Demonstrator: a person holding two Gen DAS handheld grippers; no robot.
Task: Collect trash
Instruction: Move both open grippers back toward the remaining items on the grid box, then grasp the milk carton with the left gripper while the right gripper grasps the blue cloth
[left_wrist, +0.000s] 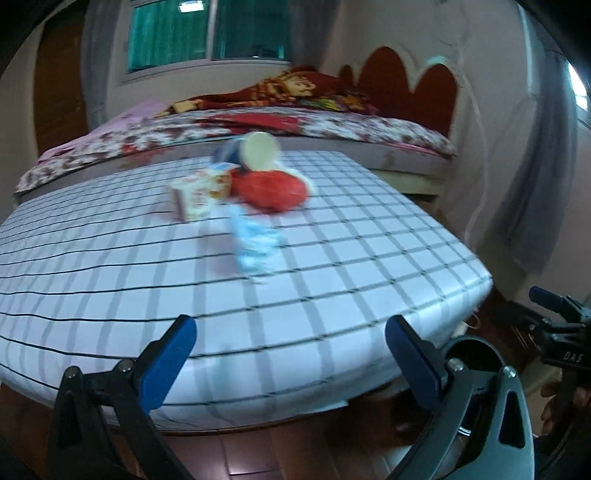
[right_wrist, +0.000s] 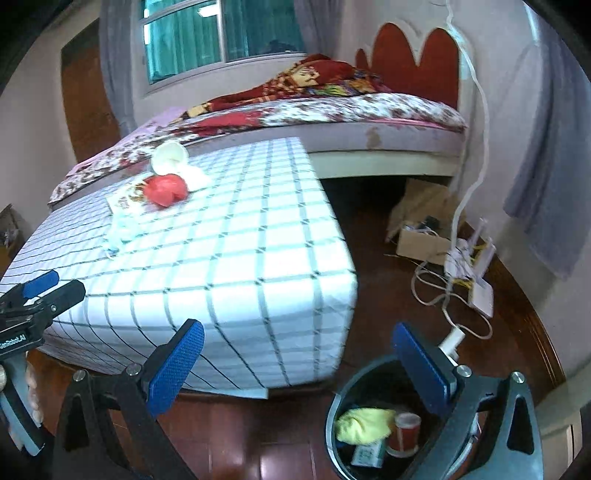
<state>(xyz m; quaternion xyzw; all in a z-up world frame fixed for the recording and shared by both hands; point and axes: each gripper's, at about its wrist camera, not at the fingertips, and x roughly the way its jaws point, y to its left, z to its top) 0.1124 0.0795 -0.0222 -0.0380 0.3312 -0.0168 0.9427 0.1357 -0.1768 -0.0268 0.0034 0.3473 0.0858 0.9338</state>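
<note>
Bedroom, dark wood floor, low table (left_wrist: 332, 295) under a white checked cloth, bed (right_wrist: 369, 107) with floral cover behind it, window above. Left tongs (left_wrist: 290, 332) spread wide, nothing between the blue pads, hovering over the table's near edge. Right tongs (right_wrist: 299, 339) likewise spread and empty, held above the floor at the table's near corner, right pad over the rim of a black bin (right_wrist: 332, 413). In the bin: a yellow crumpled wad (right_wrist: 364, 424), a red cup (right_wrist: 406, 434), a small carton (right_wrist: 365, 456), all close together. On the table's far side, a cluster of trash: a red bag (left_wrist: 271, 190) in the middle, a white box (left_wrist: 195, 195) touching it on the left, an overturned paper cup (left_wrist: 258, 151) just behind, a pale blue wrapper (left_wrist: 255, 243) nearer the tongs; left view is blurred. Right of the table, on the floor, a cardboard box (right_wrist: 421, 240) and tangled white cables (right_wrist: 454, 291).
</note>
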